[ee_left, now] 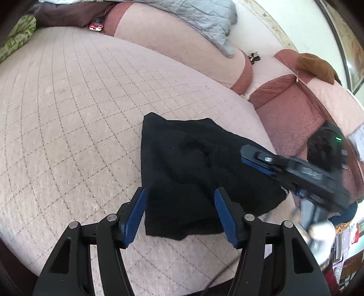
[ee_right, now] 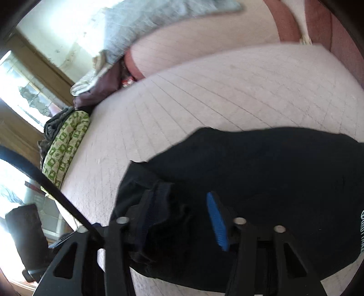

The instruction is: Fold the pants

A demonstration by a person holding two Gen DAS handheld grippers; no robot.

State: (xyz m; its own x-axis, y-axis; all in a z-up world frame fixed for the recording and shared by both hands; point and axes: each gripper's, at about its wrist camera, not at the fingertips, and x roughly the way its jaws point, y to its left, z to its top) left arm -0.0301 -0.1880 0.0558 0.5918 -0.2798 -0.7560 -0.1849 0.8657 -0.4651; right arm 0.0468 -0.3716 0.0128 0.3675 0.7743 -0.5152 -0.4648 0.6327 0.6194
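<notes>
You are working over a pale pink quilted sofa seat (ee_left: 75,109), with rust-coloured cushions (ee_left: 289,107) rising behind its far right corner. The black pants (ee_left: 193,173) are lying bunched in a thick fold at the seat's front right corner, one edge spilling toward the seat's right edge. Your left gripper (ee_left: 180,216) is hovering over the near edge of the pants with its blue pads (ee_left: 136,216) spread wide and nothing between them. Your right gripper (ee_right: 182,218) is sitting low over the pants, its pads apart; black cloth is bunching against the left pad, but whether it is gripping any you cannot tell. A grey blanket (ee_left: 200,20) is draping over the backrest, and a green patterned cloth (ee_right: 66,145) is lying at the seat's far left edge.
</notes>
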